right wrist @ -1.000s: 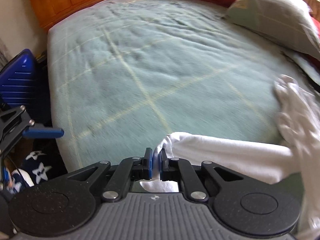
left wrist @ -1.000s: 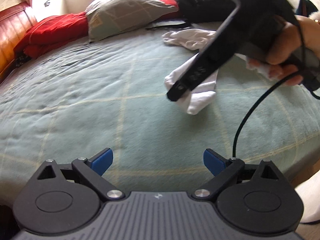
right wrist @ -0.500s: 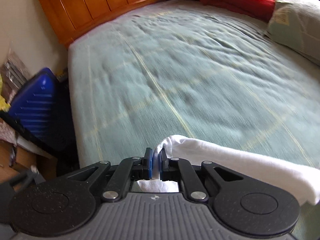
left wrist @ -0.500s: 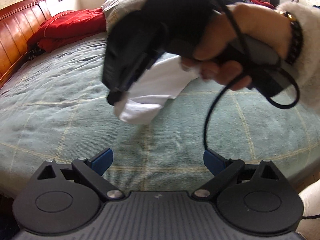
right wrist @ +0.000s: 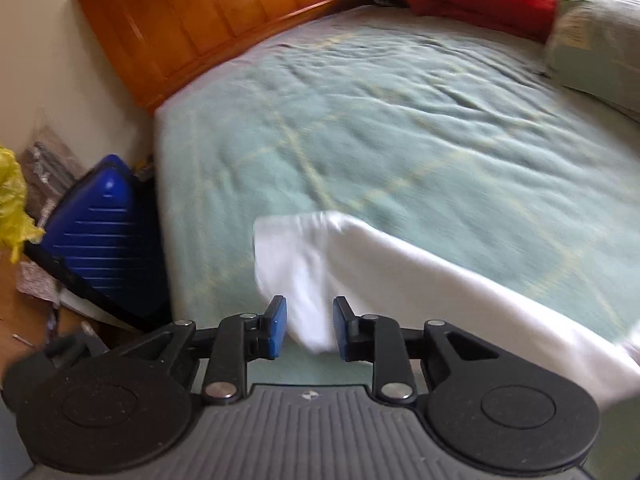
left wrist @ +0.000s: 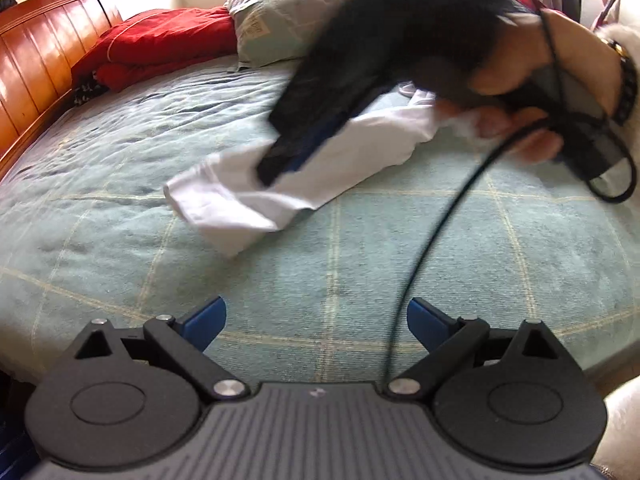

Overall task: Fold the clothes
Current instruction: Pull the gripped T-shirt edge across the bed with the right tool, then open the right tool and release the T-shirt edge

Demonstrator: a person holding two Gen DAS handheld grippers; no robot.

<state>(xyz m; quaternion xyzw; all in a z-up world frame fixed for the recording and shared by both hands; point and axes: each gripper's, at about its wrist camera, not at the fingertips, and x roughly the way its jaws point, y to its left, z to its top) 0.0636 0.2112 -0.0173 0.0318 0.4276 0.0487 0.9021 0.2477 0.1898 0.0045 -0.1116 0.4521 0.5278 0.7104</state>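
Green checked bed (right wrist: 400,128) fills both views, wooden headboard (right wrist: 208,24) beyond; white garment (left wrist: 288,176) lies stretched on it, its end between the parted fingers of the right claw (right wrist: 306,330), ungripped; left claw (left wrist: 316,326) wide open, empty, short of the garment.

The left gripper (left wrist: 316,320) hangs spread wide above the bed (left wrist: 400,280), near the white garment (left wrist: 248,200).

Daylit, motion blur, fisheye-bent edges
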